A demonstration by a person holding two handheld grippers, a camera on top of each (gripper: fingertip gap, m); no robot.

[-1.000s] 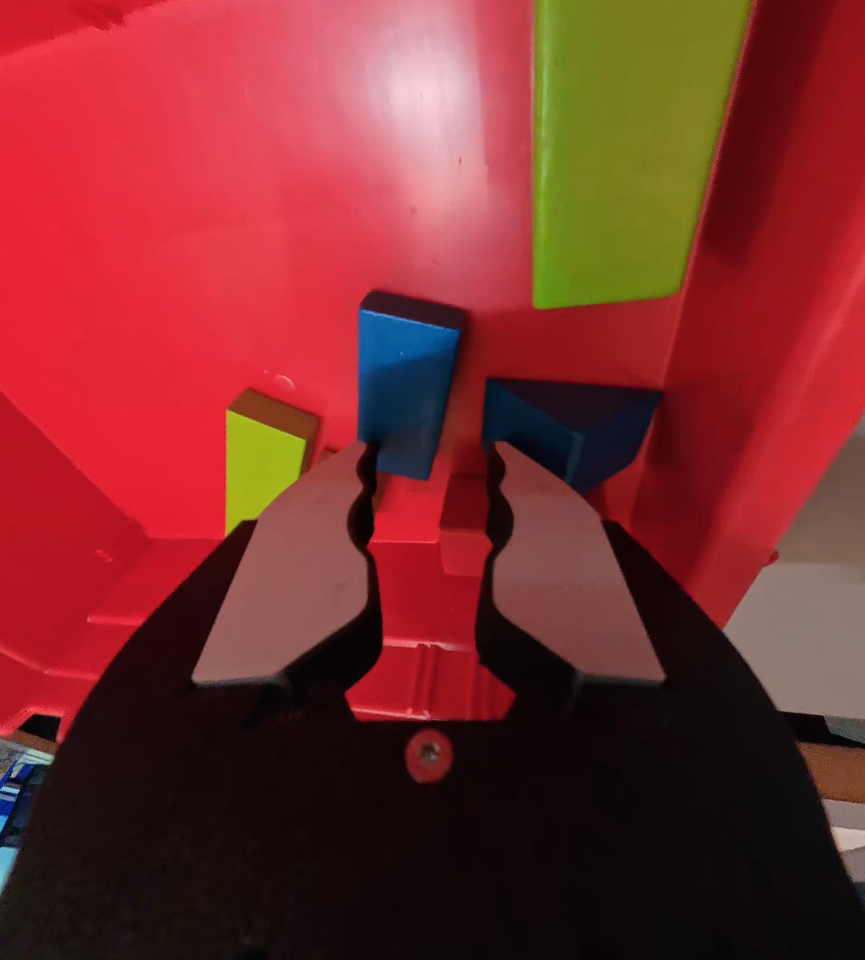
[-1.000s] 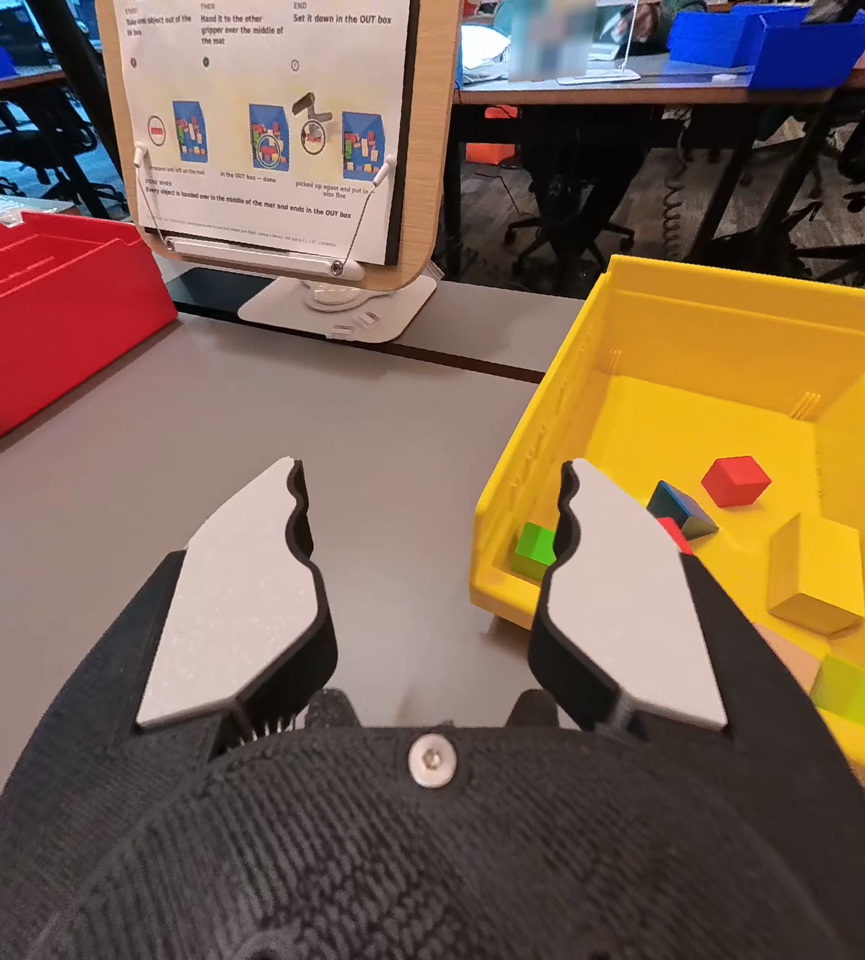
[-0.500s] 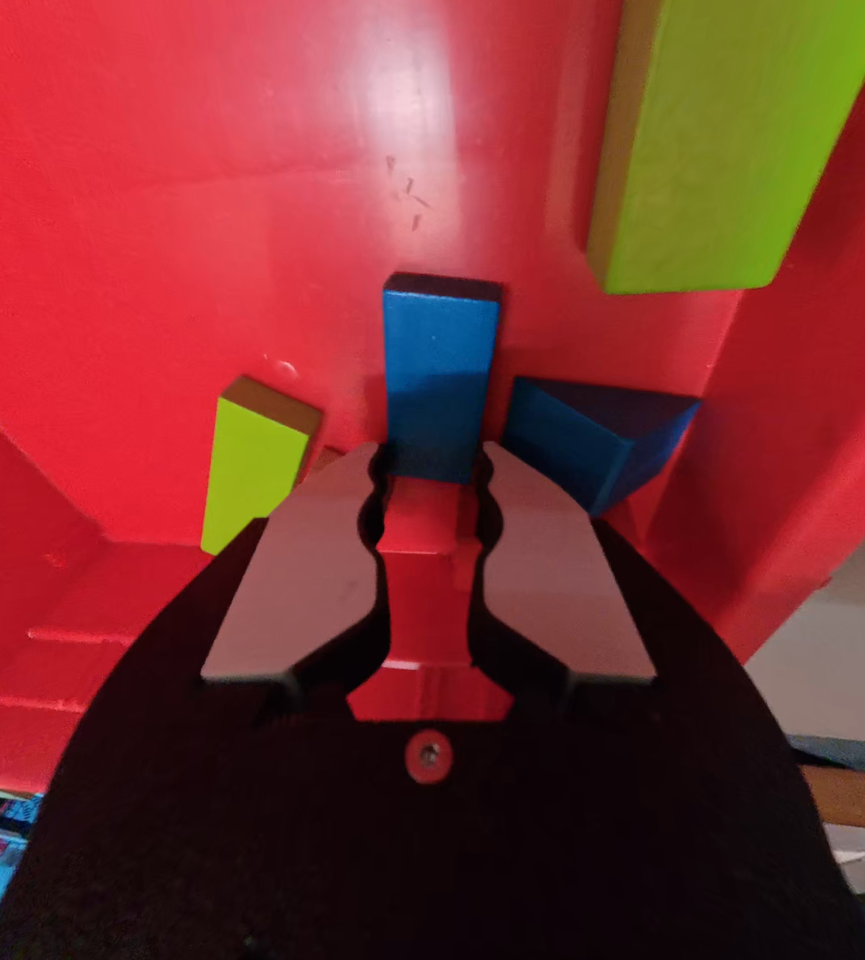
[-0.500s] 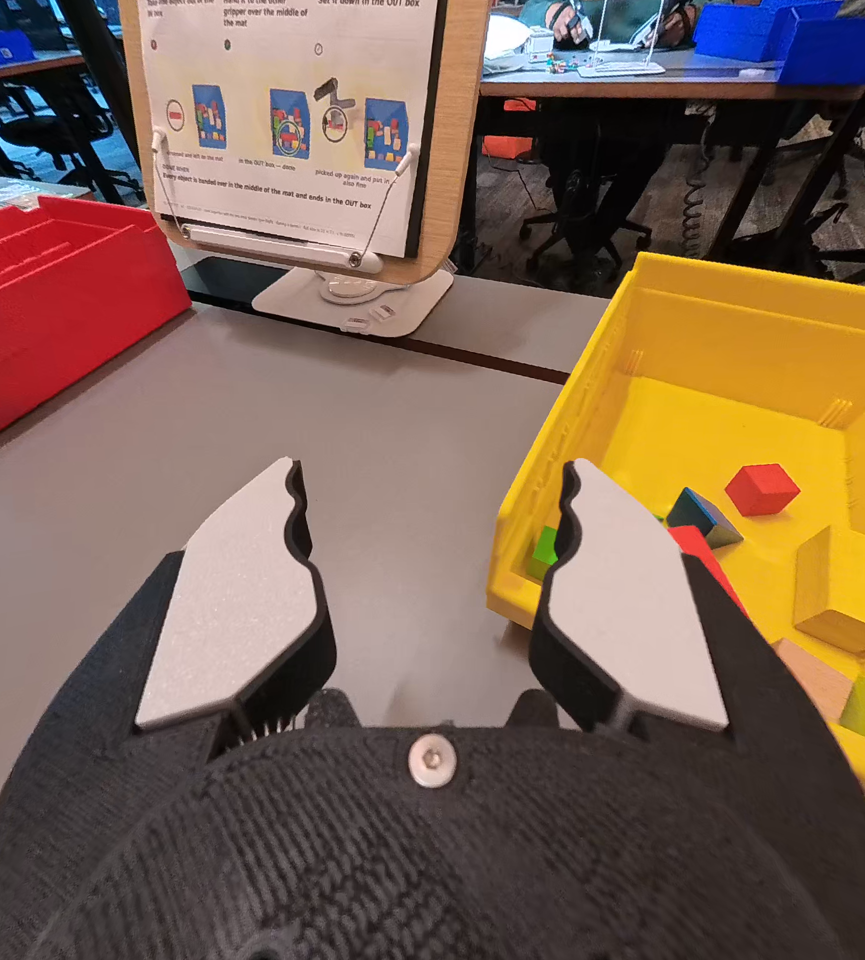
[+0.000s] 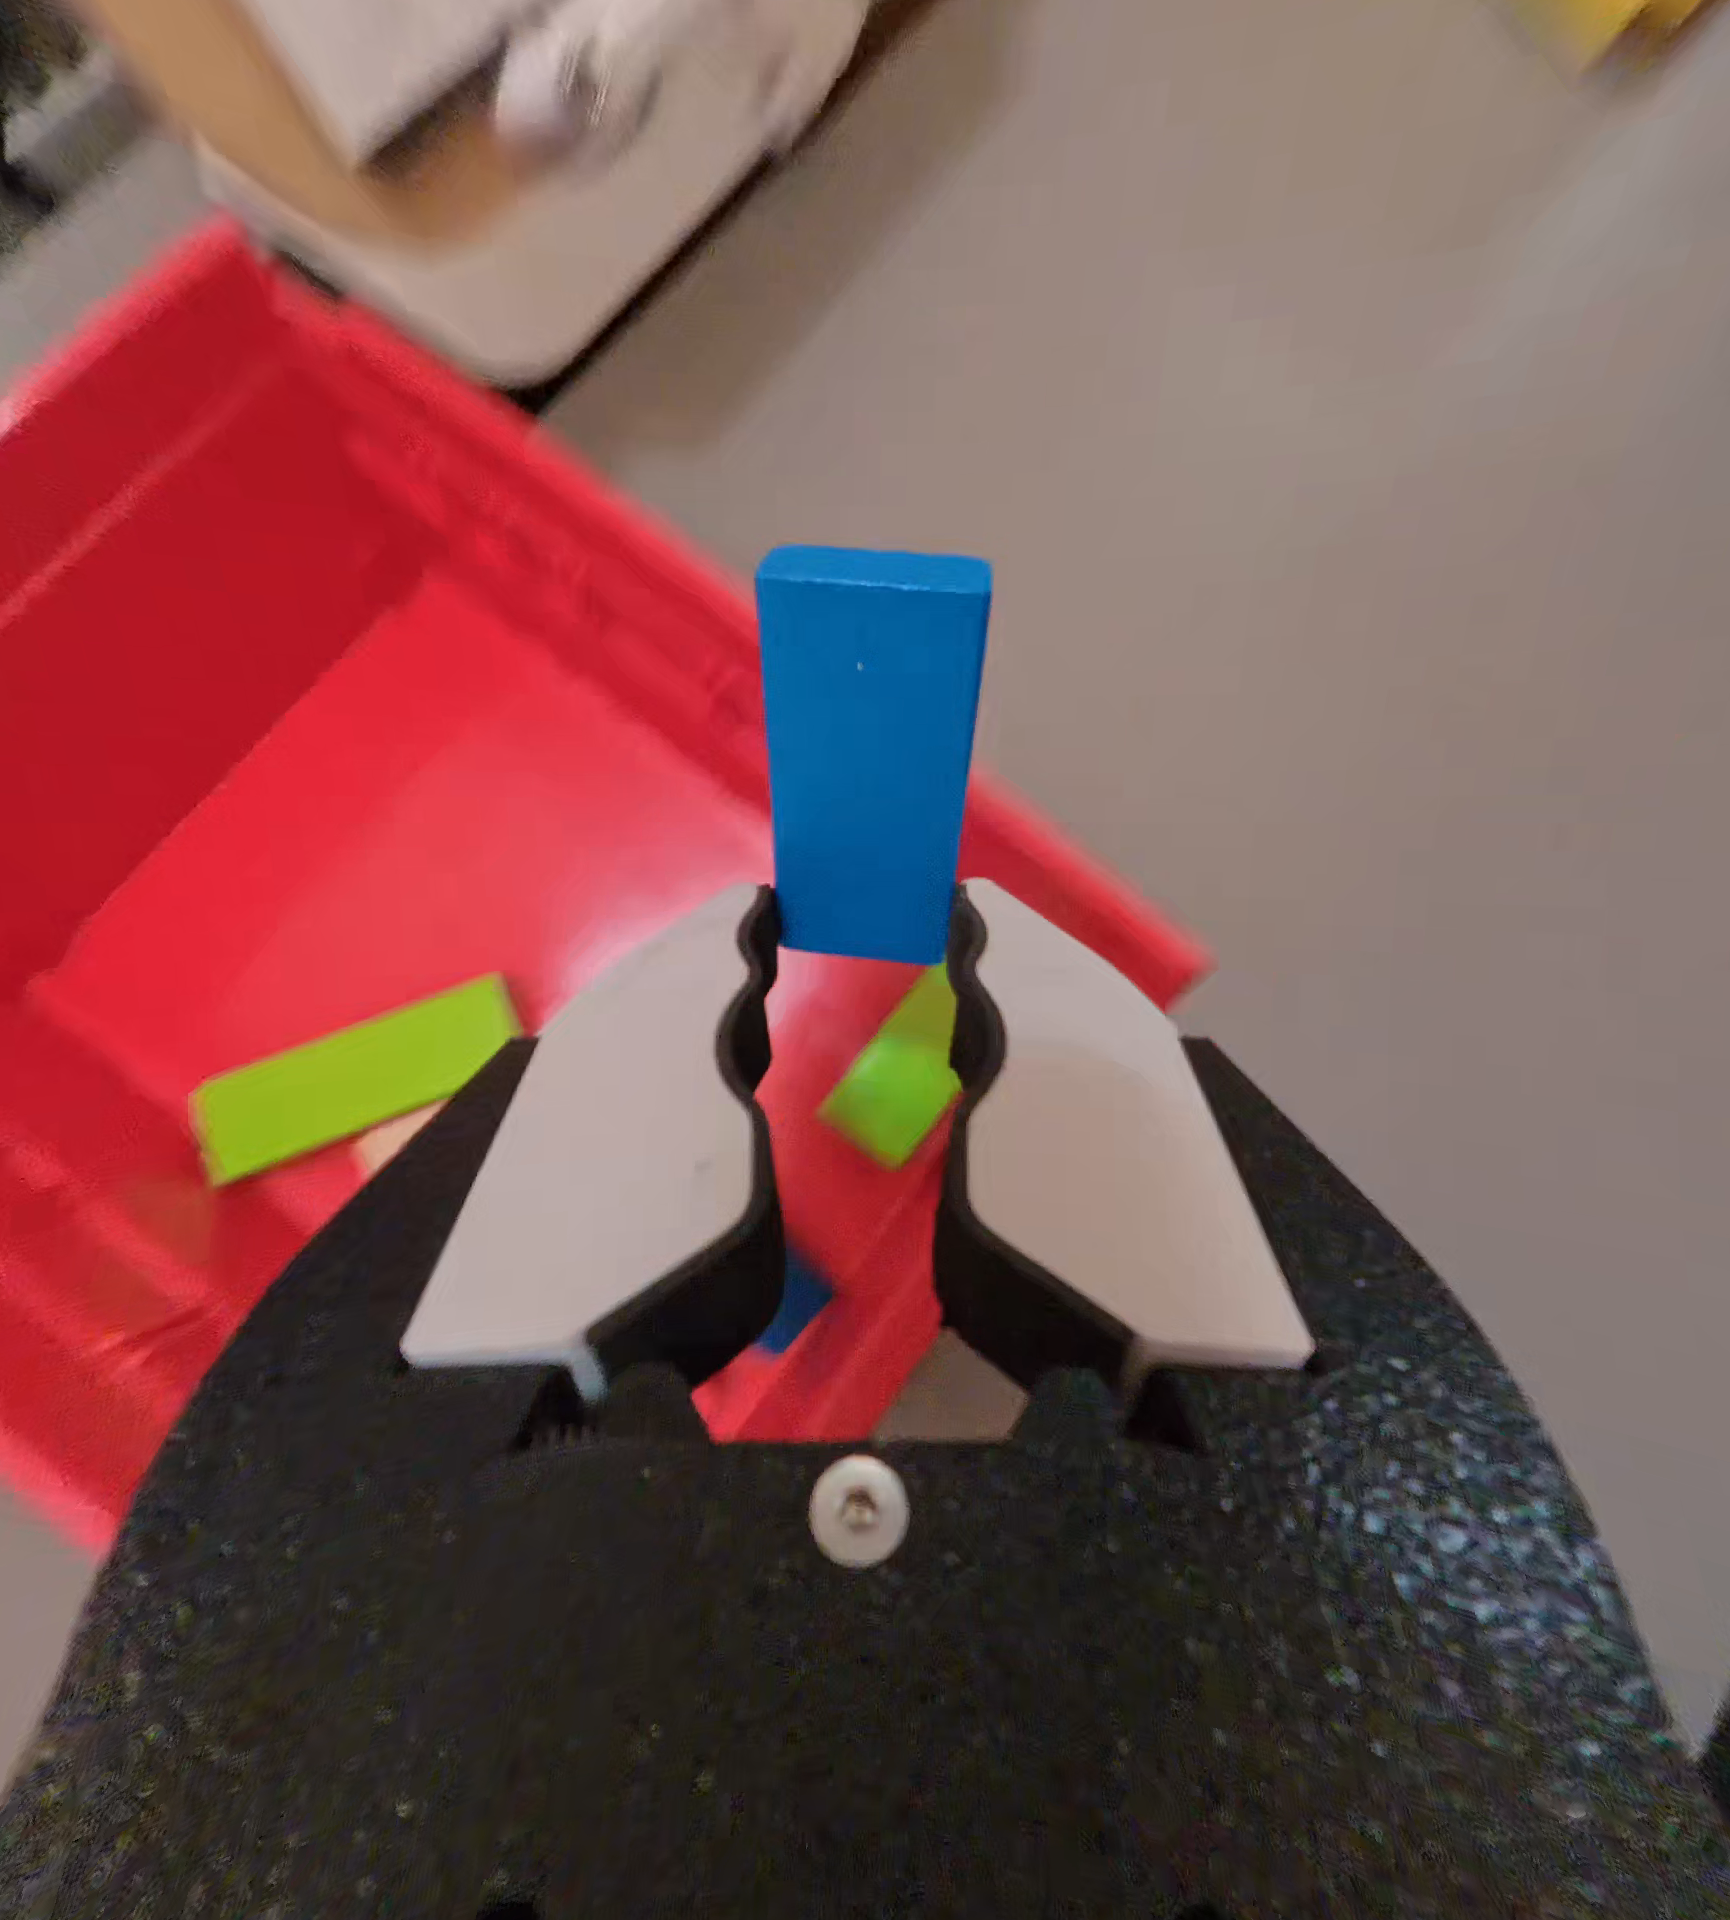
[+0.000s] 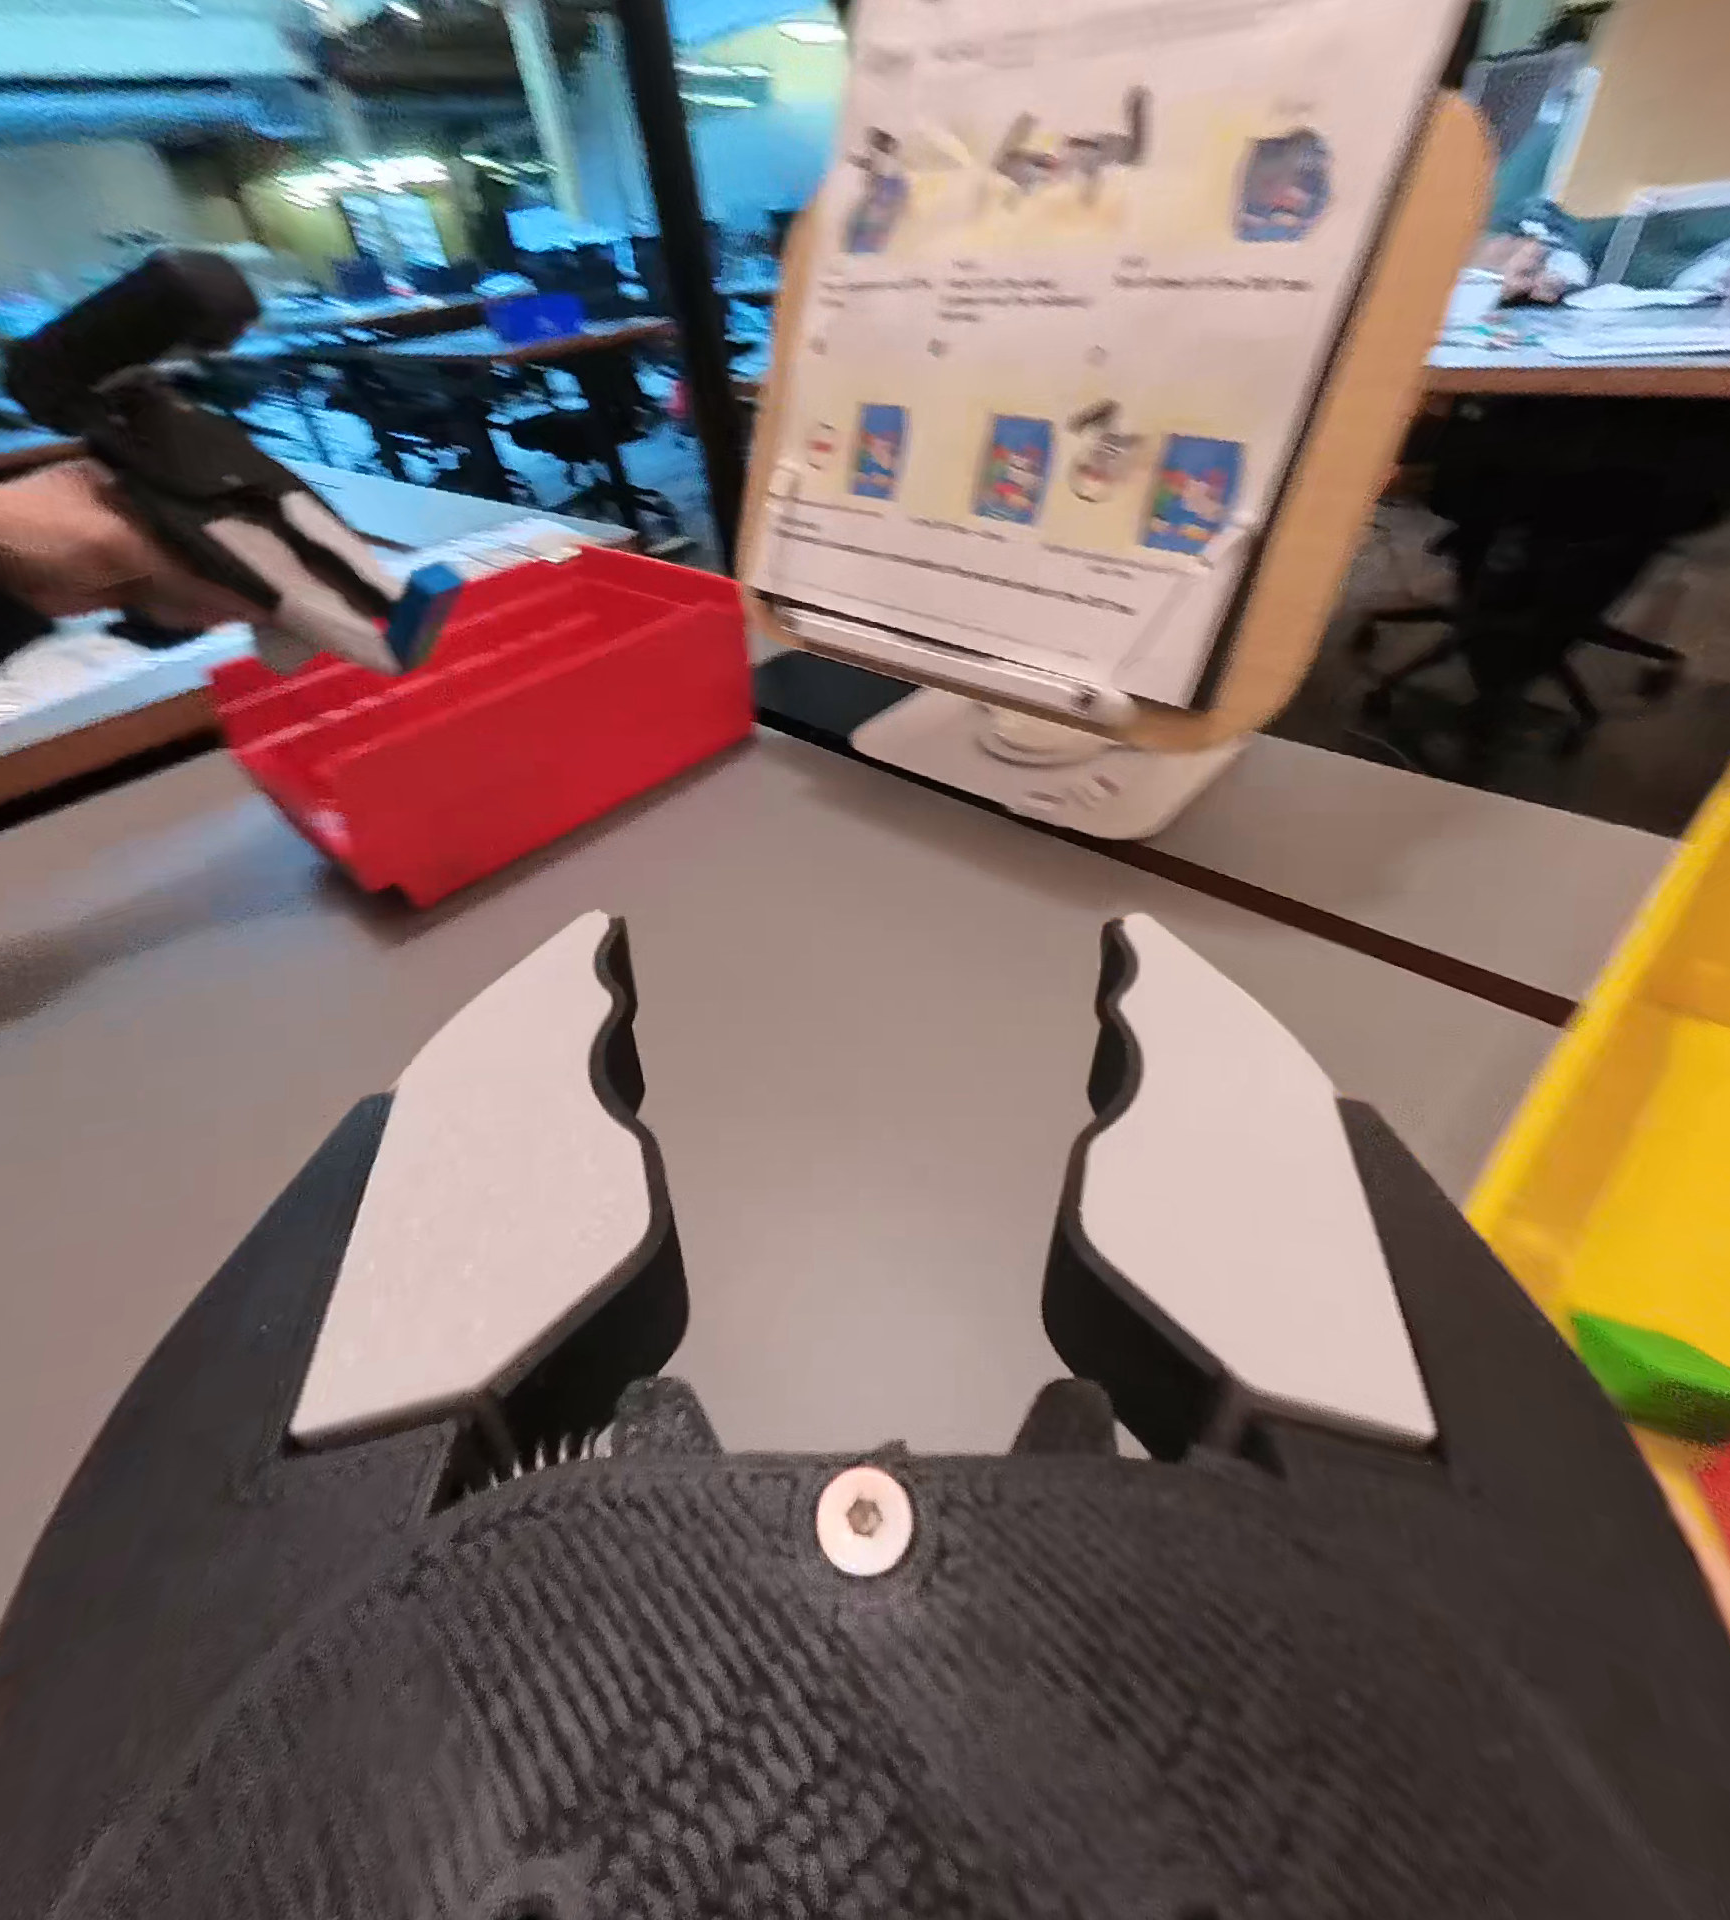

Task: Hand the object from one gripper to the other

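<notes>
The blue block [image 5: 871, 758] sits clamped by its near end between the tips of our left hand-held gripper [image 5: 863, 925], both pads pressed to its sides, so that it juts forward above the red bin [image 5: 248, 644]. In that bin we see two lime-green blocks [image 5: 352, 1075]. Our right hand-held gripper [image 6: 866, 961] is spread wide with nothing between its fingers, hovering over the grey surface [image 6: 840, 862], the yellow bin [image 6: 1671, 1039] to its right and an instruction board [image 6: 1079, 343] standing beyond.
</notes>
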